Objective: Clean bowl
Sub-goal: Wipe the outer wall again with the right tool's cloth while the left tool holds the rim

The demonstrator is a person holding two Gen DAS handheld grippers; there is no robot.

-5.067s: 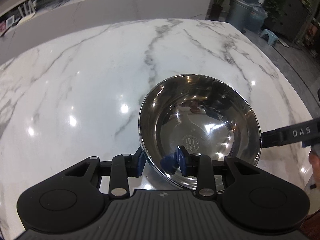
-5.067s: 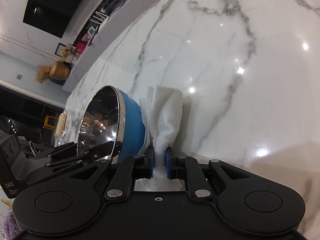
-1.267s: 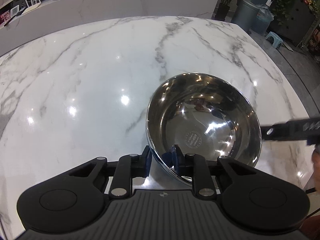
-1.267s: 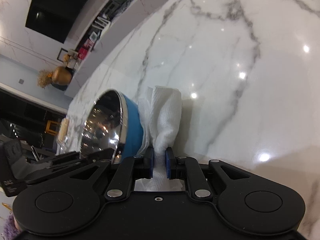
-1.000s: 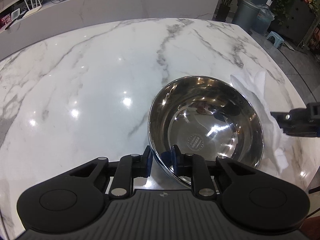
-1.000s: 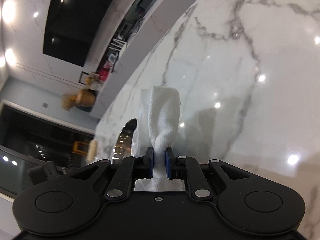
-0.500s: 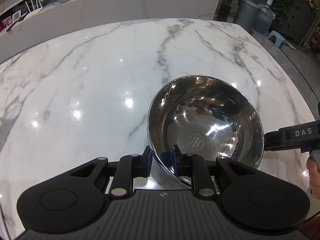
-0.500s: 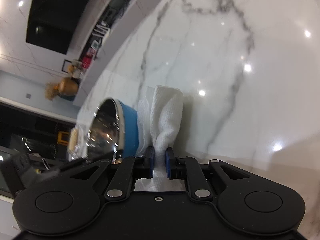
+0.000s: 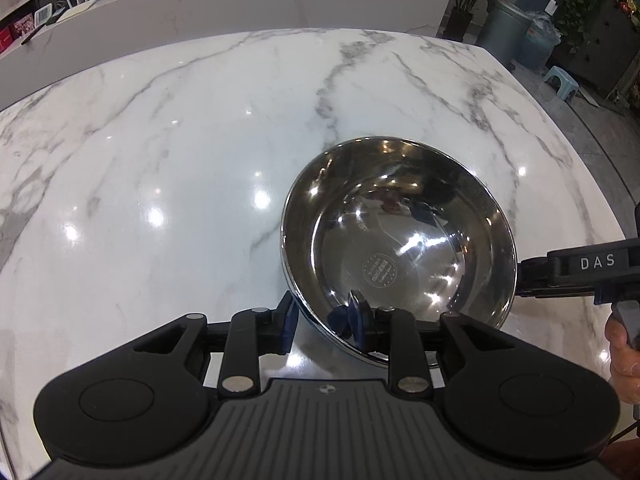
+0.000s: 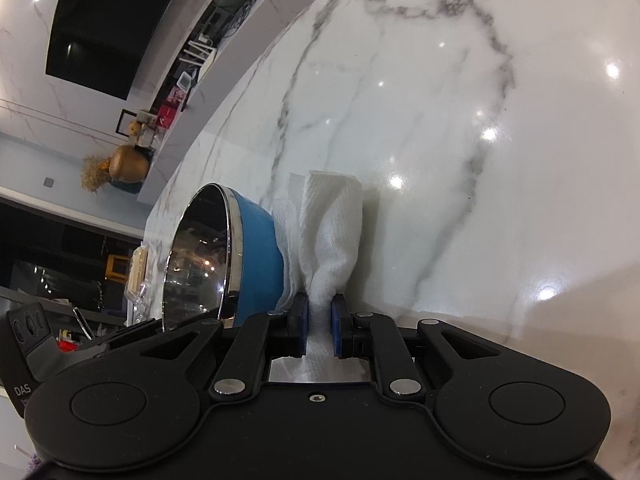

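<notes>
A steel bowl [image 9: 400,244] with a blue outside [image 10: 260,256] is tilted up over the white marble table [image 9: 180,168]. My left gripper [image 9: 324,320] is shut on the bowl's near rim, one pad outside and one inside. My right gripper [image 10: 320,320] is shut on a white paper towel [image 10: 332,228], which presses against the bowl's blue outer wall. In the left wrist view the right gripper's body [image 9: 576,268] pokes out from behind the bowl's right side, held by a hand [image 9: 624,344]. The towel is hidden there.
The table's right edge [image 9: 580,152] drops to a floor with a stool [image 9: 560,84], a bin [image 9: 504,28] and plants. A long marble counter [image 9: 240,4] runs behind the table. A gold vase [image 10: 128,168] stands on it.
A second ago the right gripper had lifted the towel up beside the bowl. It has come back down, with the towel against the blue outer wall. The left gripper holds the bowl nearly still.
</notes>
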